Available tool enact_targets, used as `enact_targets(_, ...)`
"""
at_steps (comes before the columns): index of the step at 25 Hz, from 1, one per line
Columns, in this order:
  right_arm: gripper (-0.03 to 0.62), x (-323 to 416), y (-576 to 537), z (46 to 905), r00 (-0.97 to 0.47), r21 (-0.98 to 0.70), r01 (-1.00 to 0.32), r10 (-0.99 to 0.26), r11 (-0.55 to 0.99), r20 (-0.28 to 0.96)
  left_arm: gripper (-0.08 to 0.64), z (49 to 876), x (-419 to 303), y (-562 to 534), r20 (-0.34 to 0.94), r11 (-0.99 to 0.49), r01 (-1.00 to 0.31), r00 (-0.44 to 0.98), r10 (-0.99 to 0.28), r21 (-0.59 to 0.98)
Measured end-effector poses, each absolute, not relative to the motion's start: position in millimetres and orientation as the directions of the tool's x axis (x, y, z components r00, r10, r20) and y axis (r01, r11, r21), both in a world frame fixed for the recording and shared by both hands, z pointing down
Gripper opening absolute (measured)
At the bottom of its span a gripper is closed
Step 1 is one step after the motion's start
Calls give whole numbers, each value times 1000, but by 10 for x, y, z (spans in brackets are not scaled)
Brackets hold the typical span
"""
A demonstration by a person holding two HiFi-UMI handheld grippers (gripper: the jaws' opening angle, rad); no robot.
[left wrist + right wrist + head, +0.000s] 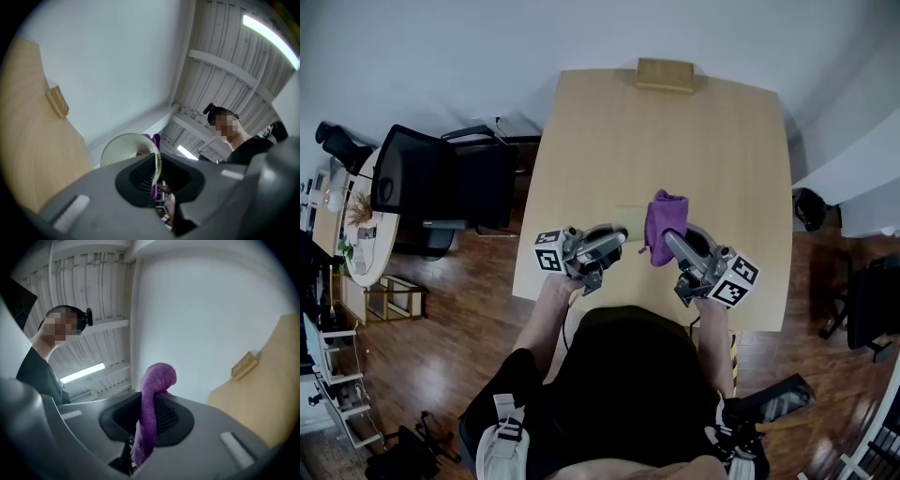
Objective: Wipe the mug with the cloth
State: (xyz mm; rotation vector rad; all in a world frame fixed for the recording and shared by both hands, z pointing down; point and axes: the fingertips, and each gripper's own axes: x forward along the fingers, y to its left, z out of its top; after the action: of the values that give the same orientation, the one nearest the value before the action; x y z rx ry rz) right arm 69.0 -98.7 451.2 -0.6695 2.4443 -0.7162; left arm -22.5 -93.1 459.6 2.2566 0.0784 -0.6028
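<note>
1. I count two grippers, one pale green speckled round mug (124, 147), one fuzzy purple cloth (664, 220) and one light wooden table (675, 141).
2. My left gripper (619, 236) has its jaws narrow, clamped on the mug's thin wall above the table's near part.
3. My right gripper (667, 236) pinches the cloth, which pokes up just behind the mug's rim.
4. Only the left gripper view shows me the mug.
</note>
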Motion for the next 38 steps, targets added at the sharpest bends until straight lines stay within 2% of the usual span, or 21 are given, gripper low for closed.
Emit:
enact_targets(3,62,751,-1059,4702,-717,-673,-250,-600,696,-354,48,4589,-231,-889,-465,-696,269,879,-105,666)
enact_targets(6,62,771,-1145,5021,-717,-733,-262,-635,628,-288,48,4630,-266,-862,-467,-693,280,879,-93,665)
enact_targets(11,63,952,-1262,5441,-677,-712,-507,-736,485,-19,40,4731,-369,-928,-466,-676,262,874,-136,689)
enact_targets(13,63,1026,-1252,5257,-656,-682,-529,-753,505,-49,40,4764,-399,-966,-451,-679,238,879,-154,694)
enact_targets(16,63,948,-1165,4792,-684,-635,-471,-708,613,-177,40,4798,-395,-998,-433,-685,213,886,-164,697)
enact_targets(19,63,723,-1128,4690,-737,-608,-432,-649,666,-188,40,4794,-329,-980,-440,-685,228,885,-150,692)
enact_targets(22,63,734,-1240,4992,-724,-661,-448,-678,601,-125,48,4763,-280,-906,-457,-689,261,882,-115,676)
enact_targets(25,63,866,-1361,5595,-687,-706,-545,-723,453,66,40,4843,-265,-928,-430,-693,236,895,-118,681)
enact_targets(27,63,1001,-1370,5870,-639,-742,-575,-756,345,143,40,5045,-254,-1019,-356,-694,160,923,-148,702)
enact_targets(30,63,1206,-1370,6035,-572,-780,-576,-801,243,173,41,5432,-233,-1241,-175,-709,-20,964,-201,705)
enact_targets(34,63,1410,-1397,6090,-540,-803,-559,-826,207,163,41,6035,-109,-1712,56,-716,-239,961,-269,656)
enact_targets(38,63,1435,-1376,6119,-524,-830,-528,-838,182,150,41,6520,80,-2045,334,-768,-380,915,-228,516)
